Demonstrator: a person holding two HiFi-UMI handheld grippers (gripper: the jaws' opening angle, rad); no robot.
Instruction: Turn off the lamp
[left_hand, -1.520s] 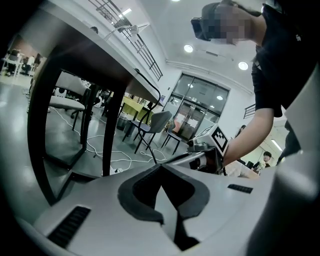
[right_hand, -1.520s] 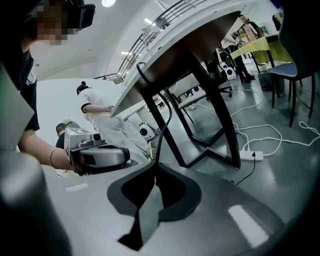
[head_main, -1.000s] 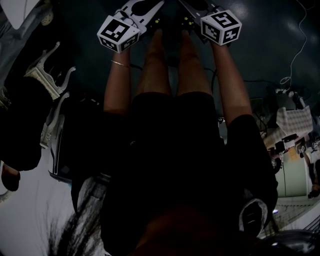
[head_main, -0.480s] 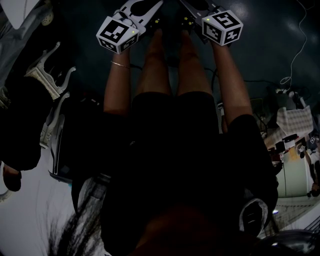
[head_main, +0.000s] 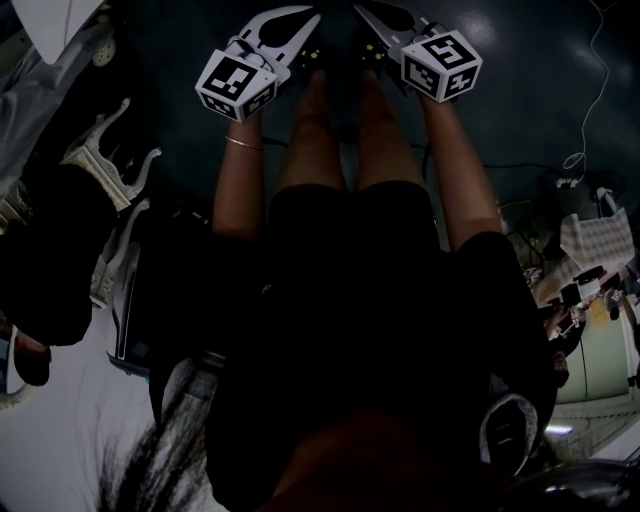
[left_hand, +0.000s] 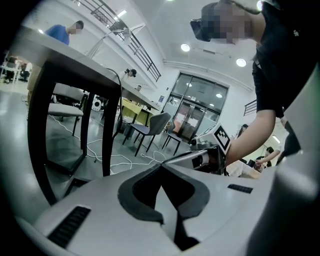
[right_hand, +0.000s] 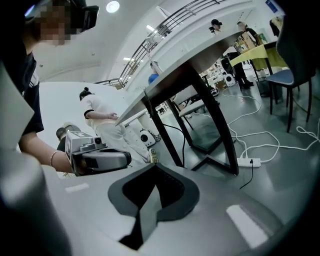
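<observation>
No lamp shows in any view. In the dark head view my left gripper (head_main: 296, 16) and right gripper (head_main: 368, 14) are held out side by side above the person's knees, tips near each other. In the left gripper view my left gripper (left_hand: 161, 166) has its jaws closed together with nothing between them, and the right gripper (left_hand: 210, 152) hangs just beyond. Likewise the right gripper (right_hand: 155, 166) in its own view is shut and empty, with the left gripper (right_hand: 97, 157) beside it.
A dark table with black legs (left_hand: 75, 125) stands close on the left, with chairs (left_hand: 150, 127) and white cables (left_hand: 100, 150) on the floor behind. Another table leg (right_hand: 220, 130), a power strip (right_hand: 250, 162) and a person in white (right_hand: 100, 117) are nearby.
The head view has shifted a little, so both marker cubes sit slightly lower in the picture. The two grippers stay side by side over the knees.
</observation>
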